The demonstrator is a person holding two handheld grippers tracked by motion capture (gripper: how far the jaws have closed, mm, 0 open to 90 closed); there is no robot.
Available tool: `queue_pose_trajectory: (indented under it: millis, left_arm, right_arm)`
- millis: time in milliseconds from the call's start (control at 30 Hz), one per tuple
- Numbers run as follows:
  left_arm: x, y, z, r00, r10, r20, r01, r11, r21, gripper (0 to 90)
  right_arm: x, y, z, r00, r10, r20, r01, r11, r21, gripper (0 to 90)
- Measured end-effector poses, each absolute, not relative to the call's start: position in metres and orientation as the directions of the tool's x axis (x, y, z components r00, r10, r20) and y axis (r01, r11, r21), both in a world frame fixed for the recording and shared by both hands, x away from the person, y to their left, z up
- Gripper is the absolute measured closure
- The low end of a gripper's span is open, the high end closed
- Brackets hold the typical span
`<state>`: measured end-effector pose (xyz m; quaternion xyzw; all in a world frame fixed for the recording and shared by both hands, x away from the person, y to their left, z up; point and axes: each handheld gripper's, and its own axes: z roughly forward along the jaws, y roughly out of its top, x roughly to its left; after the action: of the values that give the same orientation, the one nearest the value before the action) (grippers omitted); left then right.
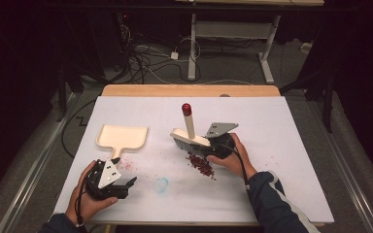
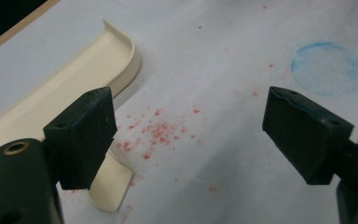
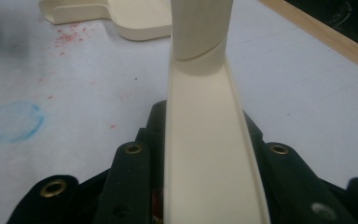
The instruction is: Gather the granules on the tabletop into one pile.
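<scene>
Your right gripper (image 1: 209, 143) is clamped on the head of the brush (image 1: 190, 139); in the right gripper view the cream back of the brush (image 3: 209, 154) runs up between the jaws, pads tight on both sides. The brush sits near bench centre, its handle sticking up with a red cap (image 1: 187, 108) on top, bristles down on the white bench (image 1: 272, 145). A pile of dark red bits (image 1: 201, 164) lies just at 6 o'clock of the brush.

Your left gripper (image 1: 126, 187) is spread wide, nothing between the jaws, resting at 7 o'clock on the bench. The cream dustpan (image 1: 122, 137) lies flat at 12 o'clock of it, handle toward that gripper, just beside the left jaw in the left gripper view. Red specks (image 2: 158, 133) are scattered between the jaws there; a blue ring mark (image 2: 330, 69) sits near the right jaw.
</scene>
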<state>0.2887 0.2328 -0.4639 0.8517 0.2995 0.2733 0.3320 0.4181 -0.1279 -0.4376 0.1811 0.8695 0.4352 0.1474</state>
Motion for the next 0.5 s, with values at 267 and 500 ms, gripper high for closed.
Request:
queue_pose_trajectory:
  millis: [267, 500]
  left_arm:
    - [0.288, 0.23, -0.464, 0.677, 0.684, 0.271, 0.324, -0.608, 0.725, 16.9]
    - [0.289, 0.229, -0.463, 0.683, 0.679, 0.271, 0.32, -0.611, 0.724, 16.9]
  right_arm:
    - [0.406, -0.164, -0.429, -0.916, 0.39, -0.089, 0.167, 0.574, 0.802, 67.7]
    - [0.397, -0.185, -0.418, -0.893, 0.441, -0.091, 0.183, 0.539, 0.822, 67.7]
